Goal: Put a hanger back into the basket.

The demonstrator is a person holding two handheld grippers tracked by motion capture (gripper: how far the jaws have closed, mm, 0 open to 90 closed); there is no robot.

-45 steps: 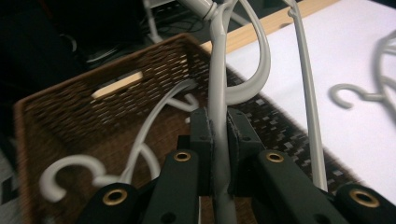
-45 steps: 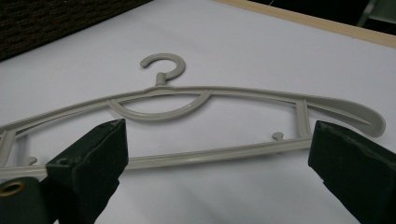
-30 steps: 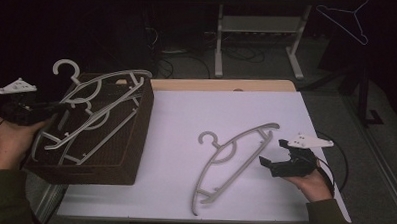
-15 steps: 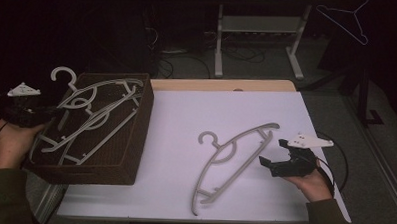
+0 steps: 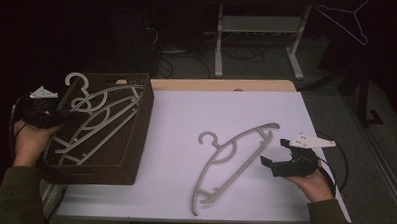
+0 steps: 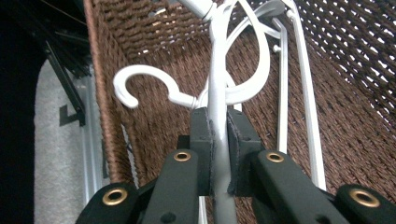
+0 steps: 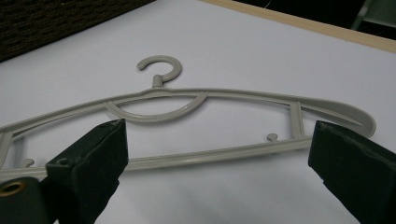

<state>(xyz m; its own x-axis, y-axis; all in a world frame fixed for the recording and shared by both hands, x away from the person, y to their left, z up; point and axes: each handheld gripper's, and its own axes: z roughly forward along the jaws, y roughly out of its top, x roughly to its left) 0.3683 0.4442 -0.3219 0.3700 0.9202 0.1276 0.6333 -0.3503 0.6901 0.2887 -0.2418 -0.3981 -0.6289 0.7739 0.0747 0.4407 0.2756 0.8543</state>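
At the far left, the left claw has its flat black pads clamped on a slim white plastic hanger, gripping the bar just below its curled hook. That hanger rests tilted in a dark brown wicker basket, whose coarse woven walls show in the left gripper view; further pale bars lie beneath it. The basket sits on the left end of the smooth white worktop, which has a pale wood edge. Mid-worktop lies a grey plastic hanger, flat, with a curved brace under its hook. Just right of it, the right claw stands wide open, holding nothing.
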